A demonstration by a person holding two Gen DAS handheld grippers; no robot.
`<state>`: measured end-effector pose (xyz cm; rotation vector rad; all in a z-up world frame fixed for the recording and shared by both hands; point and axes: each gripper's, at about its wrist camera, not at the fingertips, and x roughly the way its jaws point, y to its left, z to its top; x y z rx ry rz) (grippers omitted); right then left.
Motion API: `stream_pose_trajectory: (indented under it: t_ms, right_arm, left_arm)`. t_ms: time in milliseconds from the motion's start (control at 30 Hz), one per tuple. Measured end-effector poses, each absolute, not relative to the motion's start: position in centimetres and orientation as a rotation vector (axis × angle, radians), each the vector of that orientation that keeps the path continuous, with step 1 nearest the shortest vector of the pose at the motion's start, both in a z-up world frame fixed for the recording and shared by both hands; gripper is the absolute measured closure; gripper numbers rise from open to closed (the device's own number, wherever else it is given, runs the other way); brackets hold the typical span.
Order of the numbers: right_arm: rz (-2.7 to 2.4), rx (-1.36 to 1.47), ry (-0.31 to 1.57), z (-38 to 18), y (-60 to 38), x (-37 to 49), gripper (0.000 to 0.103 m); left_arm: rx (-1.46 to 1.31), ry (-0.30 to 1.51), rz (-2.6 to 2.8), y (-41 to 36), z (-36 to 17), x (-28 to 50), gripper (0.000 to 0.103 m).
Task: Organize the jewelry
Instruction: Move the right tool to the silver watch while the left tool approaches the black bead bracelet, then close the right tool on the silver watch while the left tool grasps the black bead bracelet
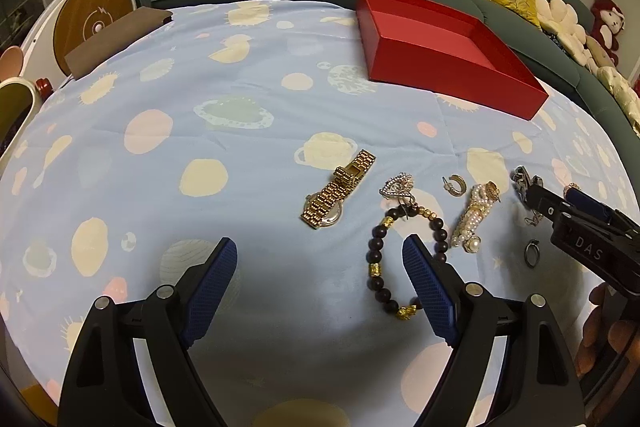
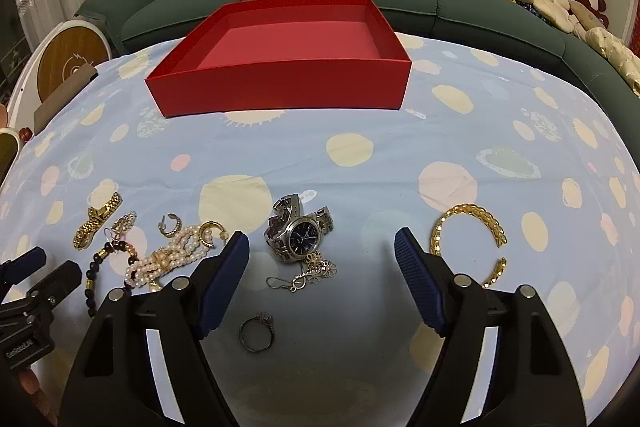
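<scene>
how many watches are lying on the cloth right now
2. The gold watch lies left of the dark bead bracelet; the silver watch with the dark dial lies ahead of the right gripper. None seems hidden.

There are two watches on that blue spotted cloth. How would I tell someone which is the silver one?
Start at the red box on the blue spotted cloth and come straight toward the camera to the jewelry. The silver watch lies between the fingers of the right hand-held gripper, beside a thin silver chain. Unlike the gold watch far to its left, it has a dark blue face and a steel band.
</scene>
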<state>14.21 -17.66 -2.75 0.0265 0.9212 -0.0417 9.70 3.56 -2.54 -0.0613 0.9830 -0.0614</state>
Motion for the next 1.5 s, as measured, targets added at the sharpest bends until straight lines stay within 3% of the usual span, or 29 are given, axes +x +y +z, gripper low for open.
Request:
stream_pose_trajectory:
  t_ms: [133, 267, 333, 600, 1033, 1133, 1300, 1400, 1467, 1500]
  right_arm:
    - [-0.033, 0.043, 0.951, -4.0, -17.9, 14.8, 0.045]
    - [-0.006, 0.028, 0.938, -3.7, -17.5, 14.8, 0.072]
    - [0.005, 0.027, 0.933, -3.5, -17.4, 14.7, 0.081]
    - [0.016, 0.061, 0.907, -2.6, -18.0, 13.9, 0.093]
    - [0.063, 0.109, 0.834, 0.6, -19.8, 10.0, 0.094]
    - [0.070, 0.126, 0.841, 0.7, -20.1, 9.4, 0.094]
    - [0.072, 0.130, 0.835, 1.0, -20.3, 8.9, 0.094]
    - [0.072, 0.133, 0.831, 1.2, -20.4, 8.8, 0.094]
    - [0.073, 0.131, 0.829, 1.2, -20.5, 8.7, 0.094]
    - [0.072, 0.128, 0.827, 1.3, -20.4, 8.6, 0.094]
  left_arm:
    - [-0.069, 0.991, -0.056, 4.2, -2.8, 9.8, 0.022]
    - [-0.069, 0.994, -0.057, 4.4, -2.9, 9.8, 0.022]
    - [-0.066, 0.995, -0.064, 4.3, -2.9, 9.7, 0.022]
    - [-0.051, 0.991, -0.090, 3.6, -2.9, 9.3, 0.022]
    - [-0.026, 0.995, -0.148, 1.6, -3.3, 8.8, 0.022]
    - [-0.037, 1.011, -0.169, 1.3, -3.8, 8.9, 0.037]
    - [-0.027, 0.993, -0.171, 0.6, -3.7, 9.0, 0.051]
    - [-0.016, 0.987, -0.185, 0.2, -3.7, 8.9, 0.069]
    - [-0.026, 0.996, -0.214, 0.0, -3.7, 8.9, 0.095]
    - [-0.036, 1.005, -0.232, 0.0, -3.7, 8.9, 0.098]
